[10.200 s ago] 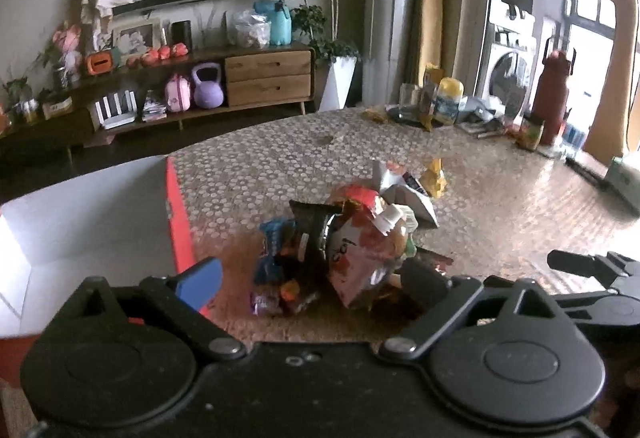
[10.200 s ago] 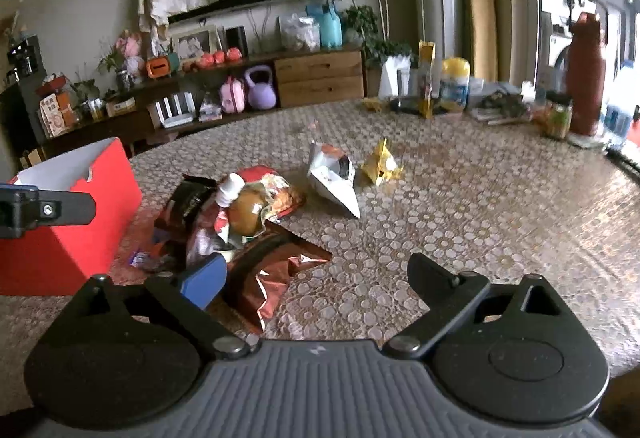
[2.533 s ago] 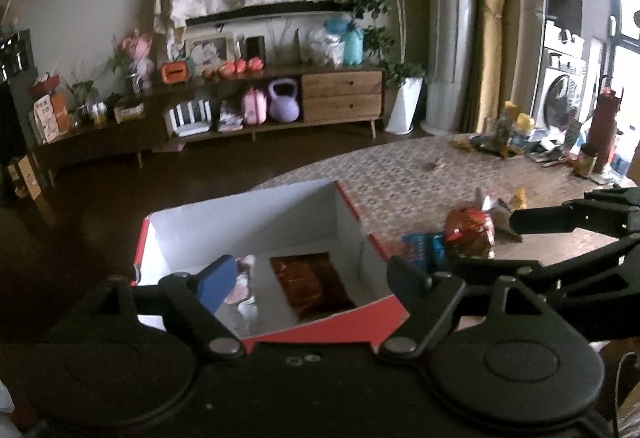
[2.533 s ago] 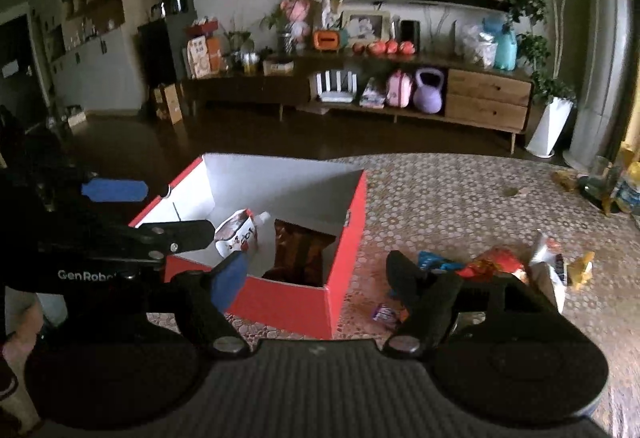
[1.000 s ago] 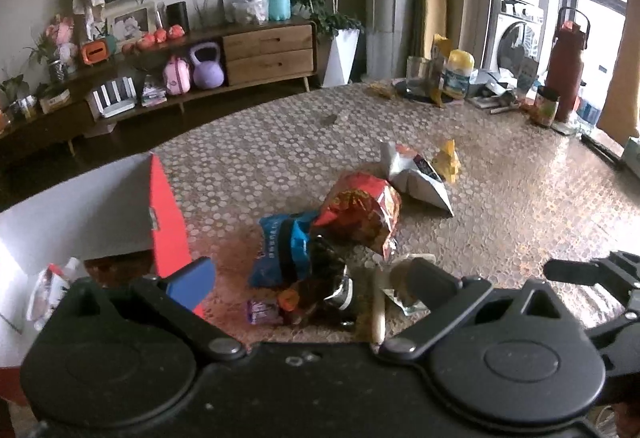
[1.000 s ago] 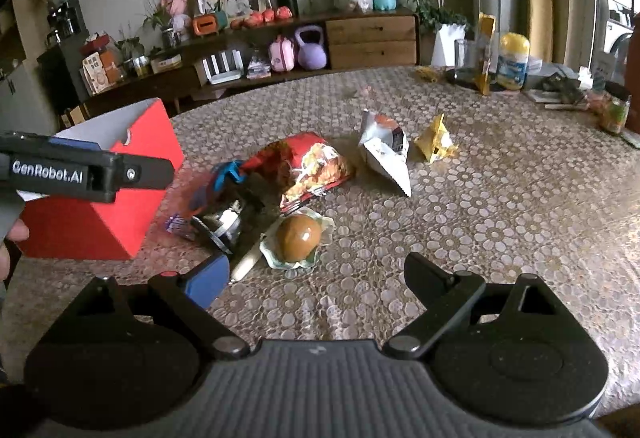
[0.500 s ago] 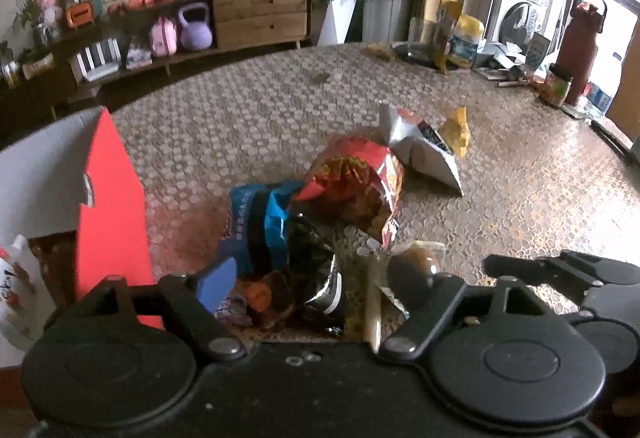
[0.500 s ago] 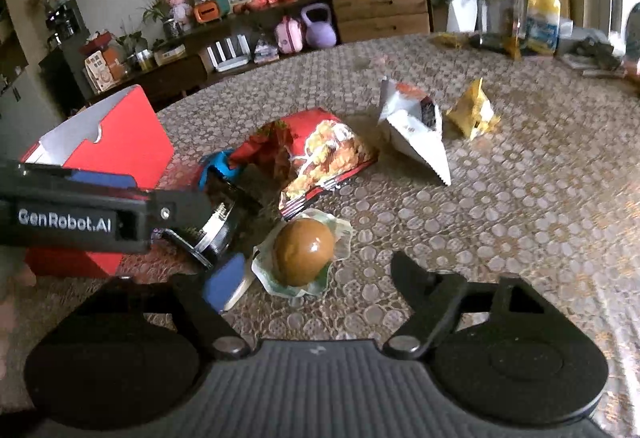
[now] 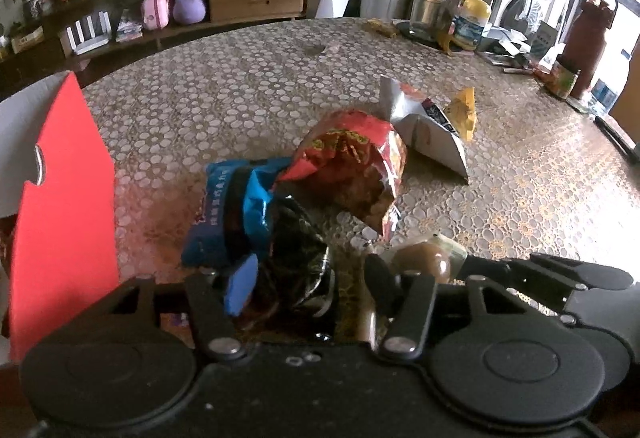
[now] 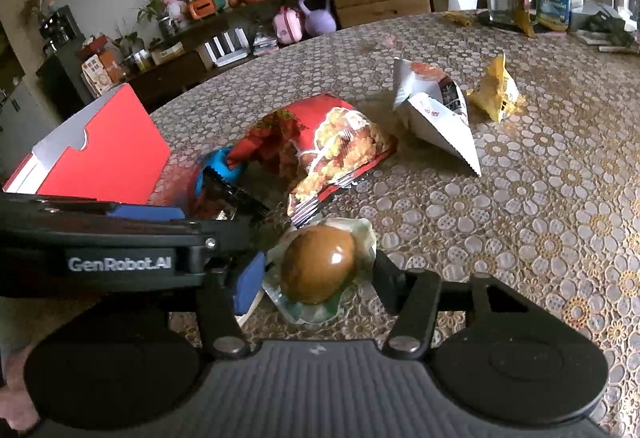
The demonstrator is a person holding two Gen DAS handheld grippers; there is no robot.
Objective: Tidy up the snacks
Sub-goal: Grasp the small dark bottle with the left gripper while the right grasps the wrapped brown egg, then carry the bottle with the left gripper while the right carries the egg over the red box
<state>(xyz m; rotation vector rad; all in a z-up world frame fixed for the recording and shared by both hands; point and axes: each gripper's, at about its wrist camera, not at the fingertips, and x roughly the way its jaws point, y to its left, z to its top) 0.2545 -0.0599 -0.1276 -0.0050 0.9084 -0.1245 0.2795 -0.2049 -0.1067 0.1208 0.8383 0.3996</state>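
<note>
My two wrist views, each looking down past its fingers (image 9: 240,284), close over the counter (image 10: 520,197), both sharing the red bag (image 9: 352,165) ahead.

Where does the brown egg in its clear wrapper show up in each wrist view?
Left wrist: brown egg sits low and right of centre, behind the left gripper's right finger.
Right wrist: brown egg sits low at centre, between the right gripper fingers.
Shared landmark: the red chip bag lies just beyond it in both.
</note>
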